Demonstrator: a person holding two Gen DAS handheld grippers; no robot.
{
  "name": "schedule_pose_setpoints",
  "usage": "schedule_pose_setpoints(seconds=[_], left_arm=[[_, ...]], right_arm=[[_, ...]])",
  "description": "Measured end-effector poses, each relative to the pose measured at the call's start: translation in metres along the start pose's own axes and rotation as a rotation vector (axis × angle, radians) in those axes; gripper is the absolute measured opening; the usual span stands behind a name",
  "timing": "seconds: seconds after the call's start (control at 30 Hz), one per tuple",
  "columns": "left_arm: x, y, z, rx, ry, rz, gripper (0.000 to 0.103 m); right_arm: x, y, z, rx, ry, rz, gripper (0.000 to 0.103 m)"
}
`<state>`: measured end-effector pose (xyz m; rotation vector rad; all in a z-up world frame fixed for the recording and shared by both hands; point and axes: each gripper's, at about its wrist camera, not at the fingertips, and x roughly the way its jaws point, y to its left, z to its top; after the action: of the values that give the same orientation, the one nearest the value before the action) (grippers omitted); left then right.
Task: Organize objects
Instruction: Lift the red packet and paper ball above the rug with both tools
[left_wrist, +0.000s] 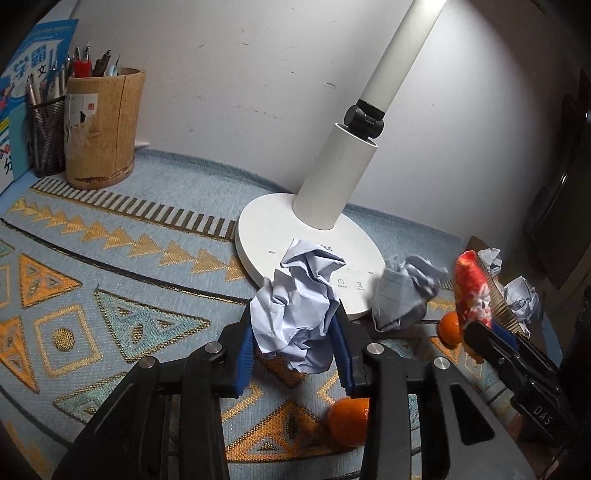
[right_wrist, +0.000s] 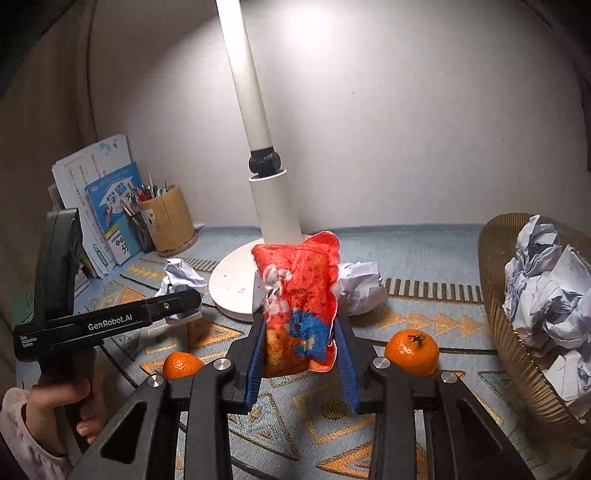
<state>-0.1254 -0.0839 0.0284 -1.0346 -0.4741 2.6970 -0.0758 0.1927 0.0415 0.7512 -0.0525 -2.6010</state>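
Lighting: a single source, the desk lamp (right_wrist: 255, 122), high in both views. Its head is overexposed to pure white at the top edge of the left view. The wall (right_wrist: 406, 110) behind it is bright and fades to grey outward. The corners are dark vignette. The mat (left_wrist: 110, 295) is evenly lit; shadows fall toward the camera under the gripper frames. Fisheye distortion bends the mat edge and lamp tube. The red packet (left_wrist: 472, 291) and loose paper ball (left_wrist: 406, 291) are motion-blurred in the left view.

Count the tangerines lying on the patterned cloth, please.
2. One tangerine lies to the right of the right tongs, near the basket; the other tangerine lies to their left. More may be hidden behind the tongs.
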Motion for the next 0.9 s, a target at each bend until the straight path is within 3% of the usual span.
schedule_pose_setpoints(seconds=[0.23, 0.9], left_arm=[[-0.001, -0.005, 0.0, 0.03, -0.009, 0.016, 0.033], [-0.003, -0.012, -0.006, 0.057, -0.02, 0.036, 0.033]], right_arm=[[-0.002, -0.01, 0.001, 0.052, -0.007, 0.026, 0.035], [-0.001, -0.005, 0.0, 0.019, -0.003, 0.022, 0.035]])
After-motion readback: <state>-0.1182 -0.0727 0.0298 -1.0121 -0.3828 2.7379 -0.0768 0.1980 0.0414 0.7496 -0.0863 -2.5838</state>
